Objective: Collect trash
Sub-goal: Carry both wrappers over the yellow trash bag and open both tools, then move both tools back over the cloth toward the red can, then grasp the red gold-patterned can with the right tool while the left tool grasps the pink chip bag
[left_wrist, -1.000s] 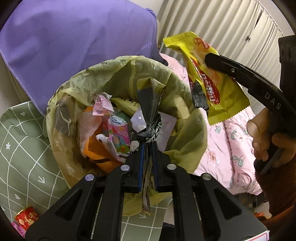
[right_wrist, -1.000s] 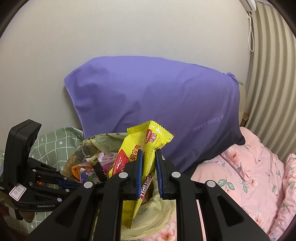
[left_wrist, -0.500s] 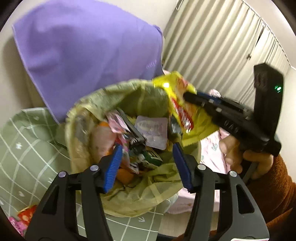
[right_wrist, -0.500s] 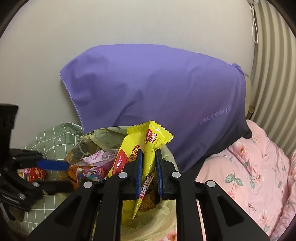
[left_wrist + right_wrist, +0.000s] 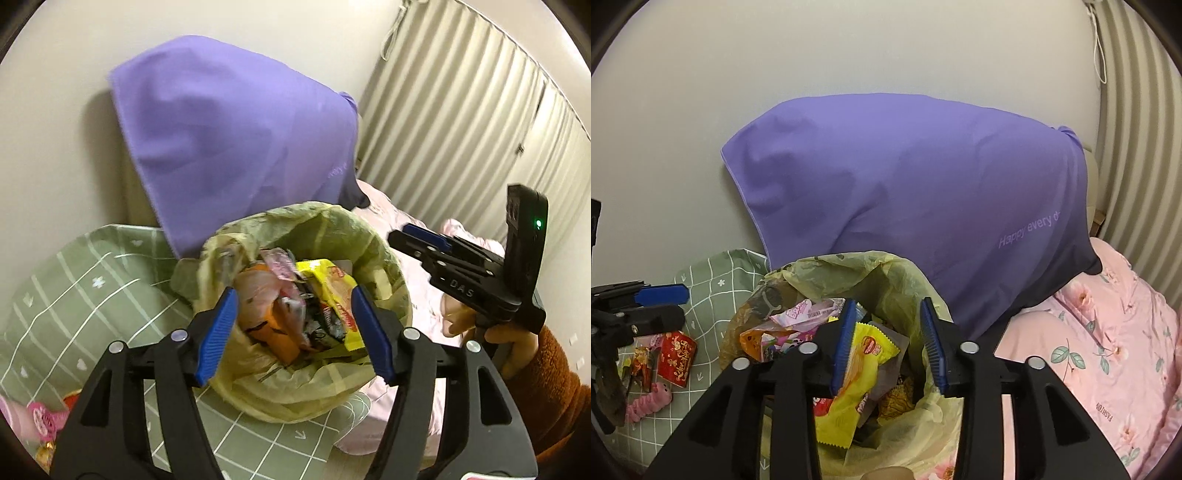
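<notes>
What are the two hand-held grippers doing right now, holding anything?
Left hand-held gripper: open, holding nothing.
Right hand-held gripper: open, holding nothing; yellow wrapper lies in the bag.

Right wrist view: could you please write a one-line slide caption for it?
Open right tongs above the trash bag, the yellow snack wrapper lying inside among other wrappers.

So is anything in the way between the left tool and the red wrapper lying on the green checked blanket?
Nothing visible blocks it. The left tool hangs open just above the red wrapper, with only open air between them. The trash bag sits off to the side, and the pink toy lies beside the wrapper, not over it.
</notes>
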Available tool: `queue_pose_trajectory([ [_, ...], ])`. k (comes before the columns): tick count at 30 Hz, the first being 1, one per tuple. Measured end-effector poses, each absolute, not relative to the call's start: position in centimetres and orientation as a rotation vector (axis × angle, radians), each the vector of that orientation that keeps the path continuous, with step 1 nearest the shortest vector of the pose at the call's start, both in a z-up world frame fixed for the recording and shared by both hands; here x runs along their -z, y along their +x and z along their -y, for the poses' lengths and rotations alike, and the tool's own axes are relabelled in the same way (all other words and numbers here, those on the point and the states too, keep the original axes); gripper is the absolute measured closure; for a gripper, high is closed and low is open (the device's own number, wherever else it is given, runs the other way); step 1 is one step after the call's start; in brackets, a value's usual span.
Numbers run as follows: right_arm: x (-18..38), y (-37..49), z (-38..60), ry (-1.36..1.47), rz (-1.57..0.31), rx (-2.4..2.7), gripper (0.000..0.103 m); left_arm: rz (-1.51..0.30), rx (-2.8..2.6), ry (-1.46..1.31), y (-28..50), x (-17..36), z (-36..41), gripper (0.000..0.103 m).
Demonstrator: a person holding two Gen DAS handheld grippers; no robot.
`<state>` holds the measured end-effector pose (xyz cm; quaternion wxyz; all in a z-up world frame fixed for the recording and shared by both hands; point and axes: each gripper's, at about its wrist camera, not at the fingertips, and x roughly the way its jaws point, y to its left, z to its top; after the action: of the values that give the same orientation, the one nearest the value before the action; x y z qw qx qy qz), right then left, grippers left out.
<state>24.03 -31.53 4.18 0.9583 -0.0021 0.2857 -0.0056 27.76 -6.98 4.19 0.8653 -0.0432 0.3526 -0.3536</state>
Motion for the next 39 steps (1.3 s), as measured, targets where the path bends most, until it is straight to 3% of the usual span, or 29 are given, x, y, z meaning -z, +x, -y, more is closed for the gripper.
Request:
queue_pose_trajectory([
  [11, -5.1, 21.8, 29.0, 0.06, -0.541, -0.1, 0.065, -0.681, 0.455, -0.12, 23.5, -3.7, -3.8, 0.038],
  [22, -3.8, 22.4, 21.3, 0.042, -0.578, -0.352, 0.053, -0.704, -0.031, -0.284, 17.0, 0.8, -20.7, 0.037],
  [28, -0.8, 23.3, 15.9, 0.019, -0.676, -0.501, 0.05, -0.734, -0.139, -0.349, 14.3, 2.9, -24.3, 0.037],
  [39, 4.8, 24.9, 6.8, -0.073, -0.853, -0.643, 0.05, -0.814, -0.147, -0.351, 11.3, 5.9, -24.2, 0.037],
])
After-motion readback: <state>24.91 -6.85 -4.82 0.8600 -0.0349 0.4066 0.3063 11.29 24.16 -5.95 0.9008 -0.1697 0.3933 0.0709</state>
